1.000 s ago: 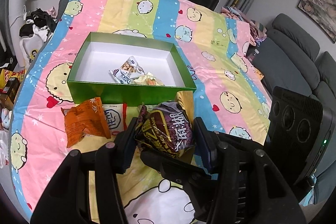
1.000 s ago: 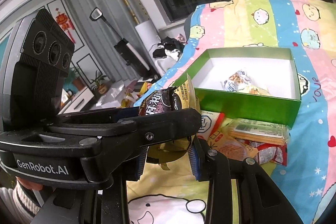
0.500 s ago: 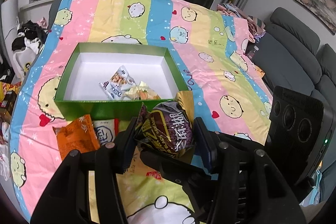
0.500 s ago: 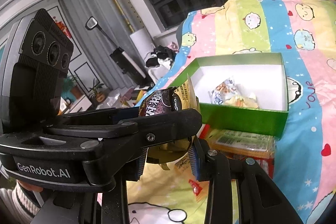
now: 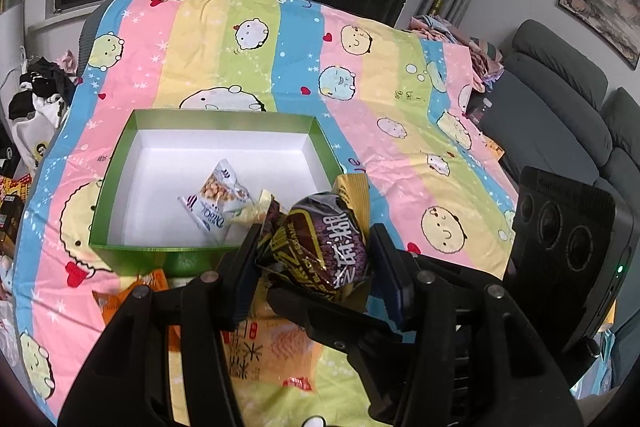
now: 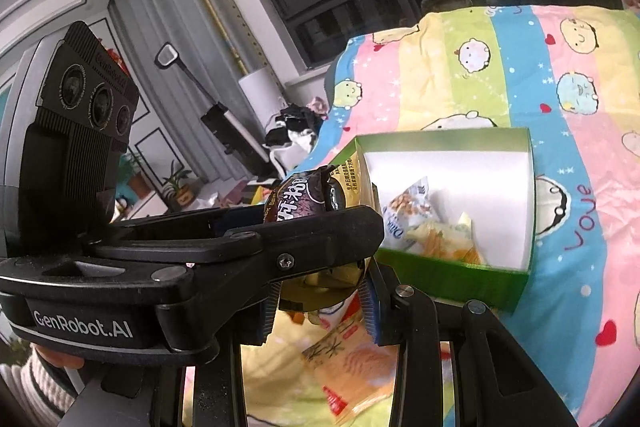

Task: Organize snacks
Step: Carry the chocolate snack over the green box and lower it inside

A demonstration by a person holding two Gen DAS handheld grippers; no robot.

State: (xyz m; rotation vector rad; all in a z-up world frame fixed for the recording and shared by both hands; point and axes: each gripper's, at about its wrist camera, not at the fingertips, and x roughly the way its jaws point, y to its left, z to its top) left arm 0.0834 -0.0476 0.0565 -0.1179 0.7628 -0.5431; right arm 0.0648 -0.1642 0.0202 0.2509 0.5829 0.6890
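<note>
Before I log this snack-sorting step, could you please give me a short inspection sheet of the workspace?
Surface: striped cartoon bedsheet, wrinkled.
Job's things: green box holding a white snack packet and a yellowish packet beside it; dark snack packet held just short of the box; orange packets loose on the sheet near the box.
Clutter: clothes pile beyond the sheet's edge.
Grippers: left tool and right tool both clamp the dark snack packet.
Cables: nothing seen.
Surroundings: grey sofa, dark windows, framed picture.
</note>
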